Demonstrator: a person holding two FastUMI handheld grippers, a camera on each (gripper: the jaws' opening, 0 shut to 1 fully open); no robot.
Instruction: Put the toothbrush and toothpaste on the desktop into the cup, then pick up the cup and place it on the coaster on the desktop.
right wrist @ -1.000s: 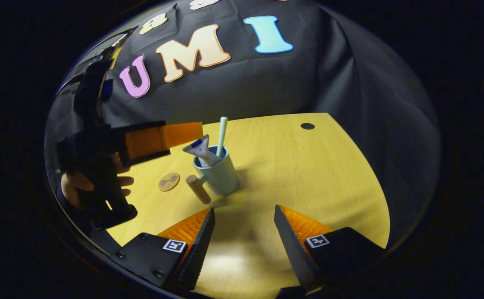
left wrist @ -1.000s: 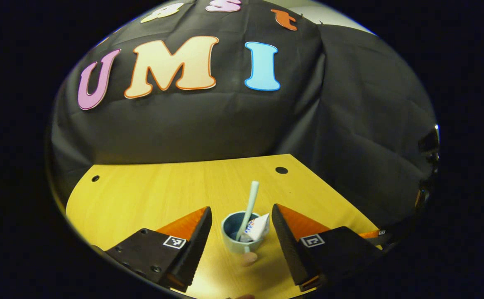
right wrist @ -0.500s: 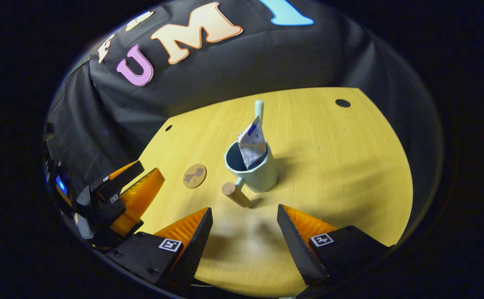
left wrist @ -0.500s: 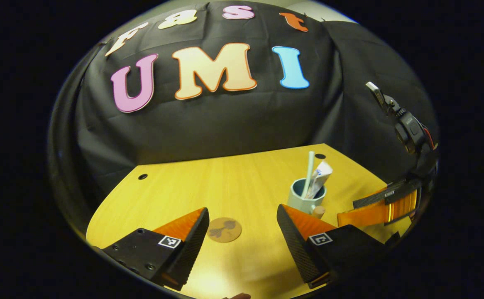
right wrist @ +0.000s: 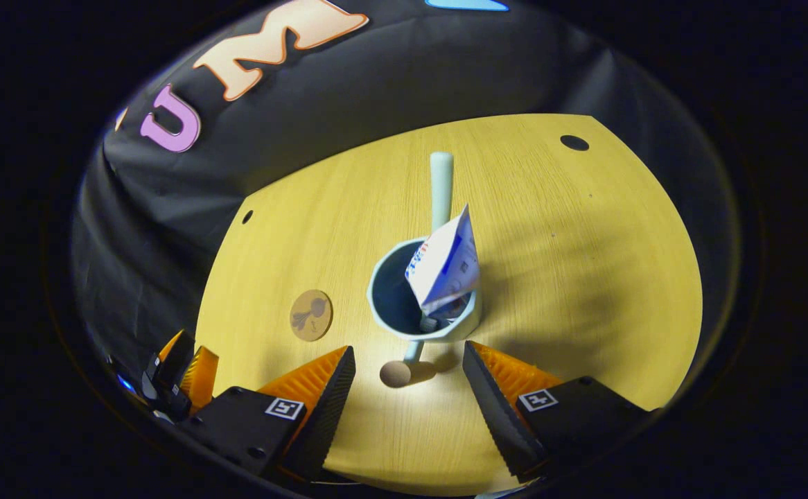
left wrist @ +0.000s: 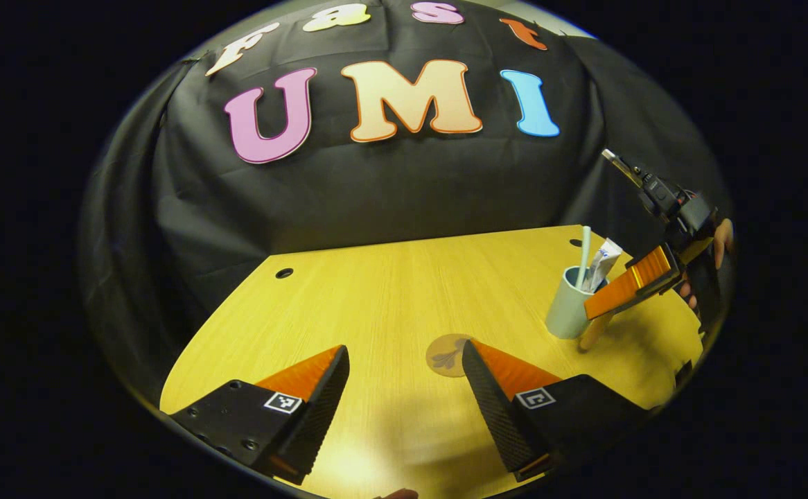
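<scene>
Our right gripper, wide open and empty, hangs just above the cup; its wooden handle points between our fingers.

Both tongs agape (nothing held), hovering.

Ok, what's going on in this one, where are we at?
A person with a gripper in each hand is tidying a desktop. The toothbrush and toothpaste tube already stand in the cup, which sits on the bare wood, apart from the round coaster. The right gripper, open, is lined up just short of the cup's wooden handle, probably to lift it. The left gripper hangs open beside the coaster, holding nothing.
</scene>
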